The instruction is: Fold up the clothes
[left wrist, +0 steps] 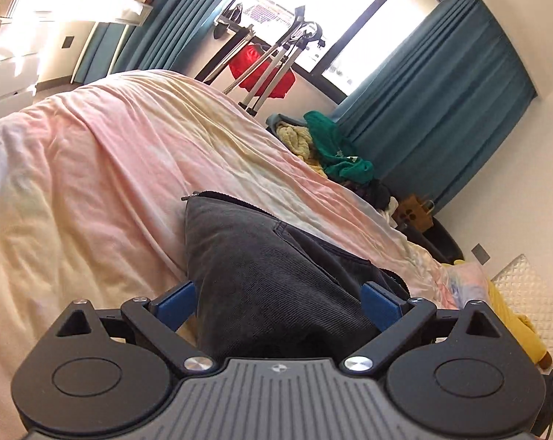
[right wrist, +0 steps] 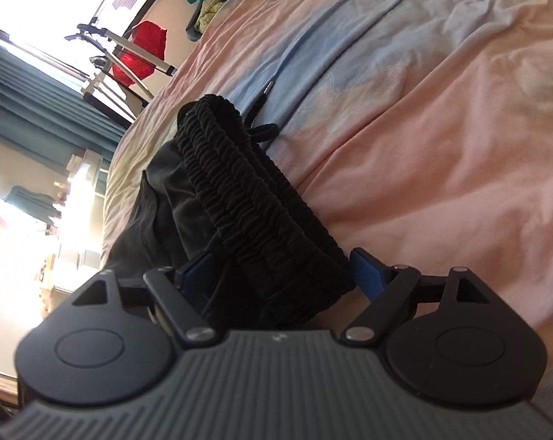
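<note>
A dark grey garment (left wrist: pixel 262 256) with a zip edge lies folded on the pink pastel bedsheet (left wrist: pixel 111 154). My left gripper (left wrist: pixel 279 302) stands open, its blue fingers (left wrist: pixel 177 302) wide on either side of the cloth, which lies loose between them. In the right wrist view the same garment shows its black elastic waistband (right wrist: pixel 247 190) and a drawstring (right wrist: pixel 265 91) trailing onto the sheet (right wrist: pixel 441 146). My right gripper (right wrist: pixel 281 271) is open too, straddling the near end of the waistband without pinching it.
A heap of green and yellow clothes (left wrist: pixel 331 146) sits past the bed's far edge. A drying rack with a red garment (left wrist: pixel 262 69) stands by the window and teal curtains (left wrist: pixel 441 91). A white quilted pillow (left wrist: pixel 526 293) lies at the right; white drawers (left wrist: pixel 8 66) stand left.
</note>
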The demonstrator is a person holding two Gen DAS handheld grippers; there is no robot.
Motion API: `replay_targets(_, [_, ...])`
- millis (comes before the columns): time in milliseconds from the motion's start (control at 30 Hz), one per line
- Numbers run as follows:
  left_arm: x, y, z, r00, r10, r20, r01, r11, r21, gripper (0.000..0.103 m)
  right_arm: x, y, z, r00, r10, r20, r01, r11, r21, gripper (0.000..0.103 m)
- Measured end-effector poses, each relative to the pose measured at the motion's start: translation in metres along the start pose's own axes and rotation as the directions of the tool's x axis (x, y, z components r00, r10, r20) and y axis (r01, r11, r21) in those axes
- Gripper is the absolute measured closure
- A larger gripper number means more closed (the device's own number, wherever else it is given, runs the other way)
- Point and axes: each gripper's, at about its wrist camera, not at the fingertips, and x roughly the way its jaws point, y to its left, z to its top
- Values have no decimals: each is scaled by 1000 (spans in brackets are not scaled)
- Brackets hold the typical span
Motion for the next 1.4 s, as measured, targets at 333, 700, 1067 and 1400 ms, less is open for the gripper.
replay_targets(333, [39,-3,-17,994,88,-64,-87,996,10,10,-2,-15,-25,997,69,-38,-64,991,122,18])
replay_targets(700, [52,1,-16,988,127,-85,-128,992,-10,18,65,-6,-10,995,51,-90,-34,984,174,15])
replay_targets(1067, [50,24,-7,992,94,-85,-107,982,-153,18,29,23,3,946,323,-36,-322,946,37,14])
replay_targets(1400, [55,24,-8,992,99,-84,-111,983,-150,18,28,29,7,959,276,-57,-277,961,-18,15])
